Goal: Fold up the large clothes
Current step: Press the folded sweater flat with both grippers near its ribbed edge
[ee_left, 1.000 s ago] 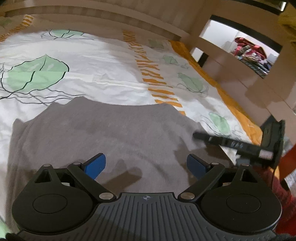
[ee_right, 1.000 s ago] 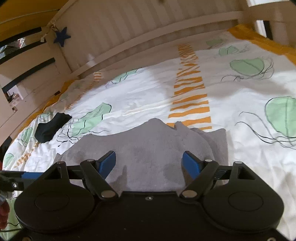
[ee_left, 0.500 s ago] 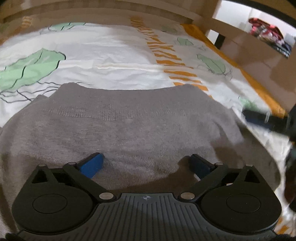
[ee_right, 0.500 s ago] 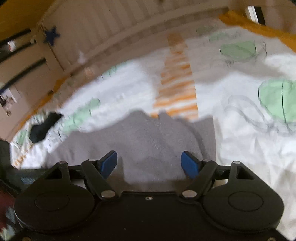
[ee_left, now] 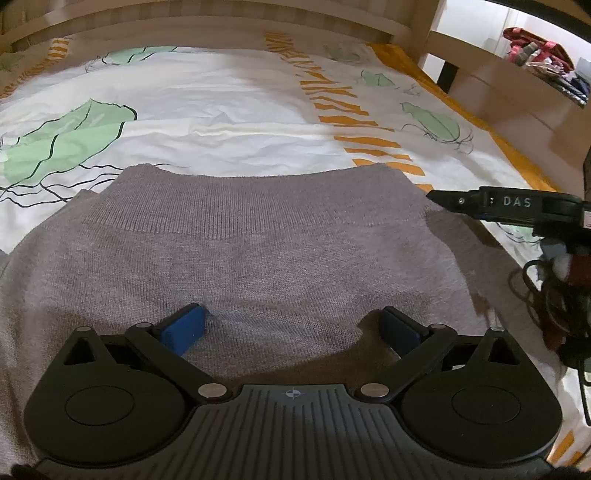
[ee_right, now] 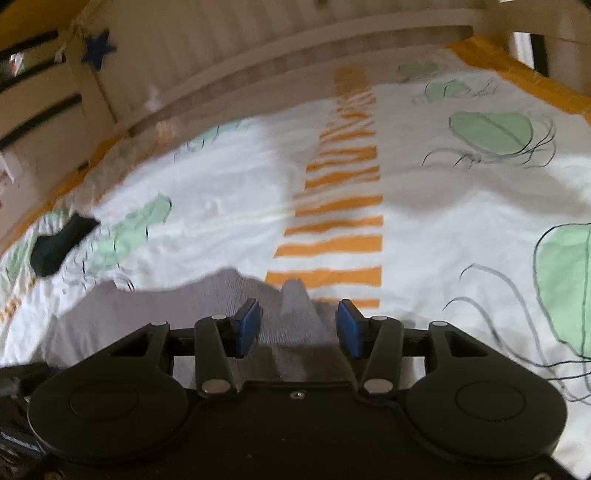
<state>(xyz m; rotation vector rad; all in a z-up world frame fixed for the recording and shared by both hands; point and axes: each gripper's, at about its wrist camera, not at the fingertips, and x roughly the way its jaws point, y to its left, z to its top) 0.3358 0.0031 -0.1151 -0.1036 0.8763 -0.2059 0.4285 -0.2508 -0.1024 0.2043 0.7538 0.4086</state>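
Since the earlier frame: left gripper [ee_left: 291,326] lowered closer onto the cloth, ribbed hem now filling the left wrist view; right gripper [ee_right: 297,326] shifted toward the garment's corner, jaws just closing, a raised fold of knit between the blue pads.

One grey knit sweater [ee_left: 258,251], spread flat on the bed sheet [ee_left: 229,114]. Long axis across the left wrist view; ribbed hem band toward the far side, its edge lying parallel to the headboard [ee_left: 221,22]. In the right wrist view, only a corner visible, peaked and blurred.

Left gripper: jaws spread fully wide, both pads resting on or just above the knit, nothing pinched. Right gripper: jaws about half-way in, pads flanking the fold; contact with the cloth not discernible owing to blur.

Legible writing: "DAS" in white on the black body of the right gripper, seen at the right edge of the left wrist view.

Sheet: white, green leaf prints, one band of orange stripes. One dark cloth item [ee_right: 61,243] far left, well apart from the sweater. One blue star [ee_right: 96,50] on the wooden rail.
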